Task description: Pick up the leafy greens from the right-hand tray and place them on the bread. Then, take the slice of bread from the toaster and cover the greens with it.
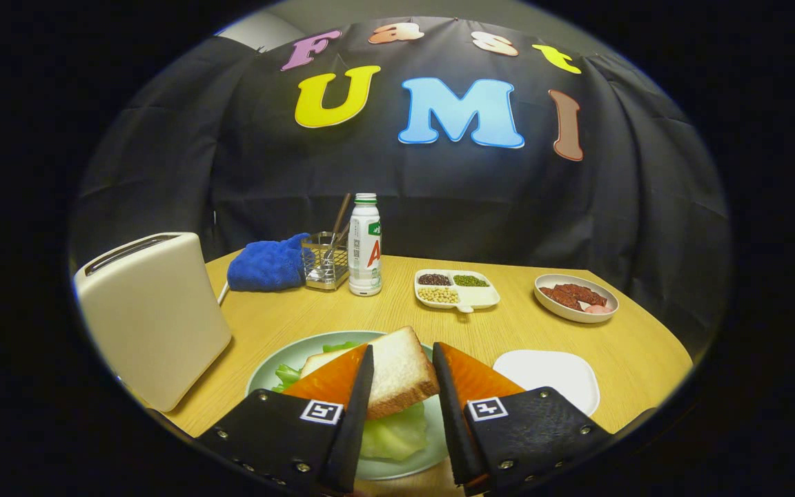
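Wooden and pale, the table fills the booth floor in front of a black cloth wall. One cream toaster stands off to the left of the fingers, its slots on top. One green plate lies just ahead, carrying the leafy greens with one slice of bread laid over them. One white tray, bare, sits beside the plate on the right. The gripper hovers low over the plate, fingers spread apart and the bread between them; whether the tips touch it is hard to say. Farther back stand one blue cloth, one wire holder with utensils, one bottle, one divided dish of beans, and one bowl of meat.
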Tool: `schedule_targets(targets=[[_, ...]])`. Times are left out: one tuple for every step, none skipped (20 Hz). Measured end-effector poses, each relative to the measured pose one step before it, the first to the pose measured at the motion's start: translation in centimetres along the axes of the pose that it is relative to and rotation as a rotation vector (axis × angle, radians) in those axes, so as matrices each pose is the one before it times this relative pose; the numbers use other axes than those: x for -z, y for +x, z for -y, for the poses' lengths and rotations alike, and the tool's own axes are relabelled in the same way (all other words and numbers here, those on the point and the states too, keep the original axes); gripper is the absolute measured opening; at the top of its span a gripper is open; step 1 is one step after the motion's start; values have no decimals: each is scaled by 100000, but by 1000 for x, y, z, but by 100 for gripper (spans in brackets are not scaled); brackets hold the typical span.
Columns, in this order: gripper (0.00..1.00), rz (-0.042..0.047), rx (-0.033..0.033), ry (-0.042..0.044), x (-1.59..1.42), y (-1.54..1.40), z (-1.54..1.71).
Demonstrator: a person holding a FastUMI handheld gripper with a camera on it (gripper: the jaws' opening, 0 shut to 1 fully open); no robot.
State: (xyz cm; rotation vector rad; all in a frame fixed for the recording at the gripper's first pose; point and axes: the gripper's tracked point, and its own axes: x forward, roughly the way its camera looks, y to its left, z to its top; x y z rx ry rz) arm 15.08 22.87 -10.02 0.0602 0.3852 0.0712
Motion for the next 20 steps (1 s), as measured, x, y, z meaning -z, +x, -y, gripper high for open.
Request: schedule_targets(targets=[[52,-34,721,248,43,-8,283],[52,433,-229,366,-34,-38,-19],[56,-110,30,95,44,-74,75],[56,131,285,105,153,30,229],[58,168,-266,-162,-46,-124,33],[58,731,352,622,-54,-241,243],[58,1178,-486,720,-262,-257,49],[58,1074,130,344,-299,-189,237],[58,1301,575,263,-398,-343,361],[58,1186,1149,174,-329,-227,459],[58,749,783,385,-220,-251,443],[58,784,329,364,-294,-117,191],[58,441,657,396,-168,-240,425],[58,610,377,399,-122,-197,397],[58,580,474,422,-289,-287,481],[58,587,768,313,-192,-225,573],[58,968,416,810,-329,-307,596],[58,915,85,697,-255,-240,523],[58,937,889,608,-337,-252,781],[58,880,899,757,-266,-207,755]])
